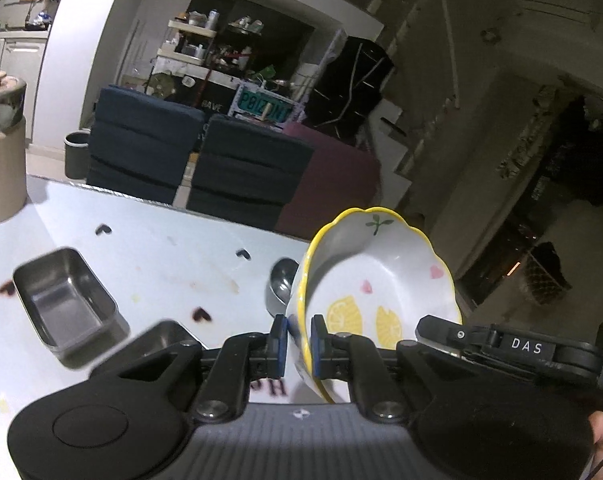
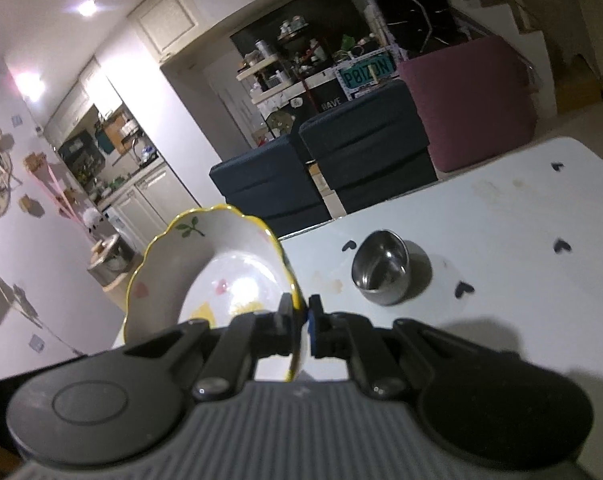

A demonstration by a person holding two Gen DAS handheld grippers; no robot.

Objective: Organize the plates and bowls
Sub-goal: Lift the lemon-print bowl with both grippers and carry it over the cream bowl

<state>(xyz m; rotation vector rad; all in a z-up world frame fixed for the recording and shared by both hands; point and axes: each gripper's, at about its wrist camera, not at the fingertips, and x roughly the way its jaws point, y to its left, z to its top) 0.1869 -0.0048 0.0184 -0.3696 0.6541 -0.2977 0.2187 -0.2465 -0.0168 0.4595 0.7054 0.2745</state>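
Observation:
A white scalloped bowl (image 1: 385, 280) with a yellow rim and lemon prints hangs tilted above the pale table (image 1: 161, 248). My left gripper (image 1: 299, 338) is shut on its left rim, blue pads pressed on both sides of the wall. At the bowl's right side the right gripper's black body (image 1: 501, 346) reaches in. In the right wrist view the same bowl (image 2: 221, 264) leans left, and my right gripper (image 2: 300, 318) is shut on its right rim. A small round steel bowl (image 2: 381, 276) stands on the table (image 2: 501, 220) beyond; in the left wrist view this steel bowl (image 1: 279, 284) peeks from behind the held bowl.
A rectangular steel tray (image 1: 67, 300) and a second steel tray (image 1: 169, 332) sit on the table's left part. A tall canister with a steel lid (image 1: 1, 148) stands at the far left. Dark blue cushions (image 2: 321, 168) and a maroon block (image 2: 469, 104) lie past the table's far edge.

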